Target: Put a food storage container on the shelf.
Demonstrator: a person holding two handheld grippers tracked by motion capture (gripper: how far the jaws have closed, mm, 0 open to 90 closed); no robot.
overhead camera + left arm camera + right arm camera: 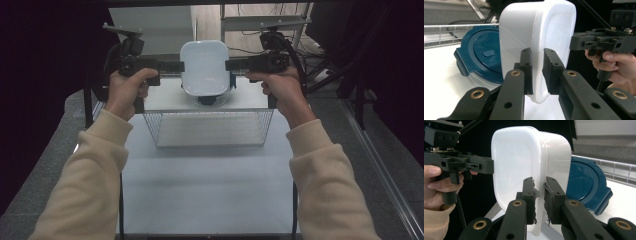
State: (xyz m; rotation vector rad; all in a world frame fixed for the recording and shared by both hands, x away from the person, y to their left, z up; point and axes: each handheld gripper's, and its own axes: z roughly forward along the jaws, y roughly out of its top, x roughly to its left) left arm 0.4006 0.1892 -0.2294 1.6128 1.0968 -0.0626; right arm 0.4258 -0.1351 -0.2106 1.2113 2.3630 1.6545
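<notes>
A white rounded plastic container (205, 67) is held up on its side, its open face turned my way in the high view. My left gripper (181, 66) is shut on its left wall, the pads pinching the rim (537, 52). My right gripper (227, 65) is shut on the opposite wall (539, 181). In each gripper view the other gripper shows beyond the white container (536, 32) (524, 157). A round container with a dark blue lid (484, 55) (586, 185) sits on the white surface just below and behind it, partly hidden (207, 100).
A wire basket (210, 127) stands on the white table (210, 190) in front of the raised platform (170, 100). Metal frame posts and cables lie at the back right (300, 30). Dark curtains close both sides.
</notes>
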